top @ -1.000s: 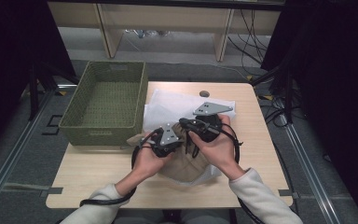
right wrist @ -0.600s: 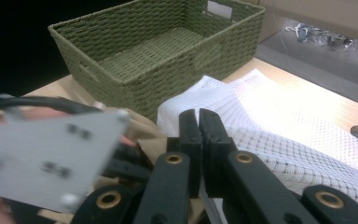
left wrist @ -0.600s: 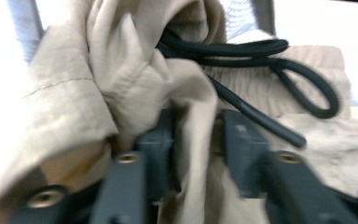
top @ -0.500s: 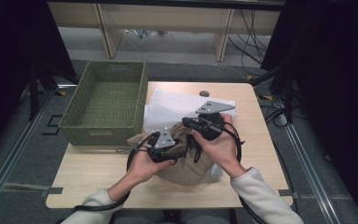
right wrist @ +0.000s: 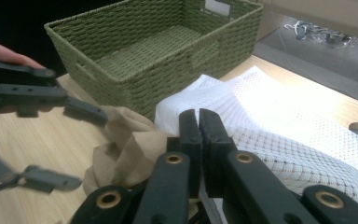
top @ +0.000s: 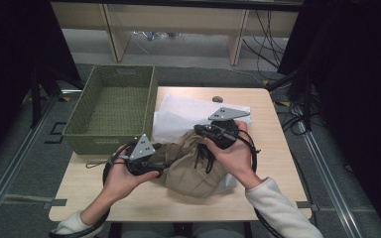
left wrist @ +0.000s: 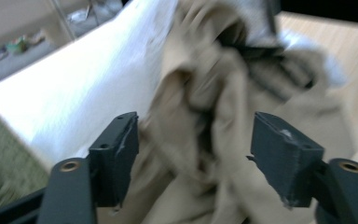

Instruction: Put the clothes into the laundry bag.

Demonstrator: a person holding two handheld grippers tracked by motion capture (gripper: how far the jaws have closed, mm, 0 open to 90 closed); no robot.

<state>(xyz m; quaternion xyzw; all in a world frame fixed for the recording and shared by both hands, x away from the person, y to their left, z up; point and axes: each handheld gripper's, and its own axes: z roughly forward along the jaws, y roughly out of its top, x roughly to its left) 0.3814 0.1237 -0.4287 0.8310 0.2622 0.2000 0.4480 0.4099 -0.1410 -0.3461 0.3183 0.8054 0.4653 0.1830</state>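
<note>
High view first: wide wooden table [top: 273,148], bare along the near and right edges. At the far left corner, a deep green woven basket [top: 110,106], hollow side up, just beside the cloths and walling off that side. Spread across the far half, a white waffle-weave cloth [top: 188,111], lying flat and partly under the work. Bunched on top of its near edge, toward the middle of the table, a tan garment [top: 193,171], crumpled into a soft heap.

Judged light, limp and easily snagged; no stiffness to push against, so likely to sag and trail from any single pinch. Best taken at a thick fold or a hem, at two points well apart, lifting clear of the white cloth so as not to drag it along.

Left gripper [left wrist: 193,154] at the heap's left side: jaws wide, just been opening, tan folds loose between them, pads not pressing. Right gripper [right wrist: 199,126] at the heap's far side: jaws pressed together; hard to tell whether any fold is pinched. Black cord [top: 203,158] dangling over the garment, apt to catch on a jaw. Small round hole [top: 217,99] at the far edge, out of the way.
</note>
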